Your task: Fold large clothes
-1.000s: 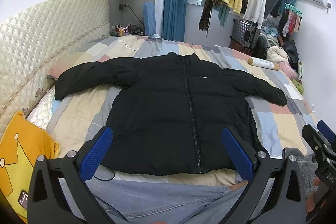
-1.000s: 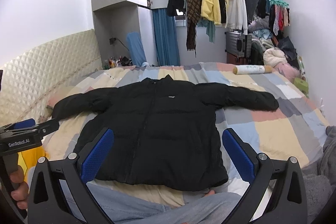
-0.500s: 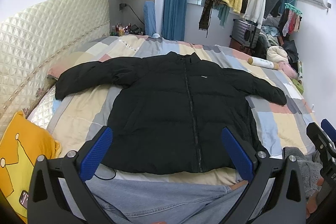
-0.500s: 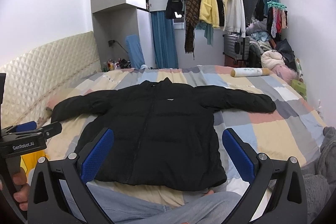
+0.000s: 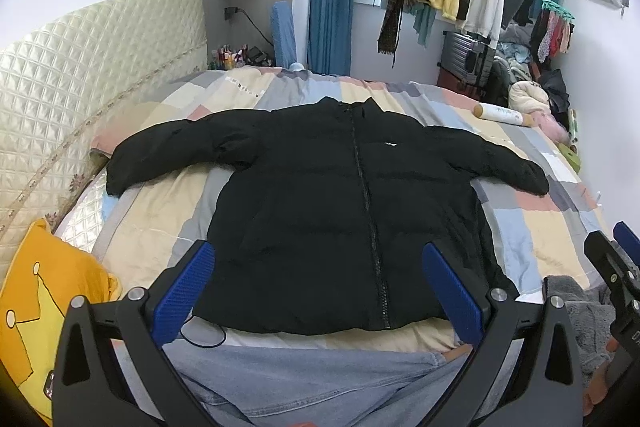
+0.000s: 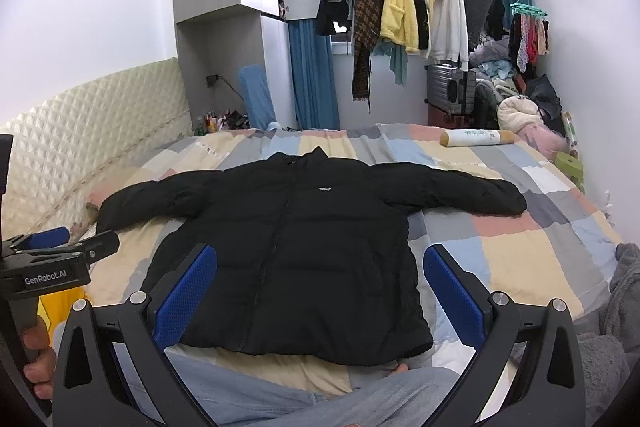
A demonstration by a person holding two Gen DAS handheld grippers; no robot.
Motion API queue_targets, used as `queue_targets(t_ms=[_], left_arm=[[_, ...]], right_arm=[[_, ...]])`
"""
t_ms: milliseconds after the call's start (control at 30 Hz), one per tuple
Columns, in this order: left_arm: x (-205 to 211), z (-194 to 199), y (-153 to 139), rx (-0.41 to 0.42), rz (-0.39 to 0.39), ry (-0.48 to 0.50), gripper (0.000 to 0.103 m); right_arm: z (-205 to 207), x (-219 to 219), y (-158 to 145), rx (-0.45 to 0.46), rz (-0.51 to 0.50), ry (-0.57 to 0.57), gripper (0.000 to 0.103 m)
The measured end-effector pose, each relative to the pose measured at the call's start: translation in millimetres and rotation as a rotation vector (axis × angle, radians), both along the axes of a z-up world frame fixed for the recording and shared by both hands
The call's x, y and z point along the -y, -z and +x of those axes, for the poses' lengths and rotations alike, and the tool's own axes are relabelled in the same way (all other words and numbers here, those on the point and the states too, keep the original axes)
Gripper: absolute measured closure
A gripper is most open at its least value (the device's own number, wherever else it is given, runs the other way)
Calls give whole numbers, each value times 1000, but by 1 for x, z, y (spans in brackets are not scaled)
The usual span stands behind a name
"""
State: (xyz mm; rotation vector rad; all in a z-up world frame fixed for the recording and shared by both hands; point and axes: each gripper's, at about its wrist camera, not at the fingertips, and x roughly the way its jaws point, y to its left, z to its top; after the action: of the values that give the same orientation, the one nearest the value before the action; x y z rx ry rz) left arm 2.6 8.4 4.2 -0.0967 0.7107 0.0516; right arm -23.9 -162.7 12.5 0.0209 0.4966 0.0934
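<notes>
Left tool (image 5: 318,277): blue-padded fingers spread wide, nothing between them, held above the hem of the black puffer jacket (image 5: 344,203). Right tool (image 6: 320,281): likewise spread, empty, over the same hem. Neither touches the cloth.

Jacket lies flat, front up, zipped, on the patchwork bed cover (image 6: 532,247); collar toward the far wall, both sleeves stretched out sideways. Person's denim-clad legs (image 5: 304,383) just below the hem. Yellow cushion (image 5: 44,311) at the bed's left edge. Rolled white tube (image 6: 476,138) beyond the right sleeve. Clothes rail (image 6: 420,3) with hanging garments behind.
</notes>
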Motion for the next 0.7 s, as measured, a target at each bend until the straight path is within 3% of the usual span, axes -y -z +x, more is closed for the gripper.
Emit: queue_targets(t_ms=[700], left_arm=[[-4,5,2,-7,-5,-28,0]], right_arm=[[9,1,12,-45,13,-5,0]])
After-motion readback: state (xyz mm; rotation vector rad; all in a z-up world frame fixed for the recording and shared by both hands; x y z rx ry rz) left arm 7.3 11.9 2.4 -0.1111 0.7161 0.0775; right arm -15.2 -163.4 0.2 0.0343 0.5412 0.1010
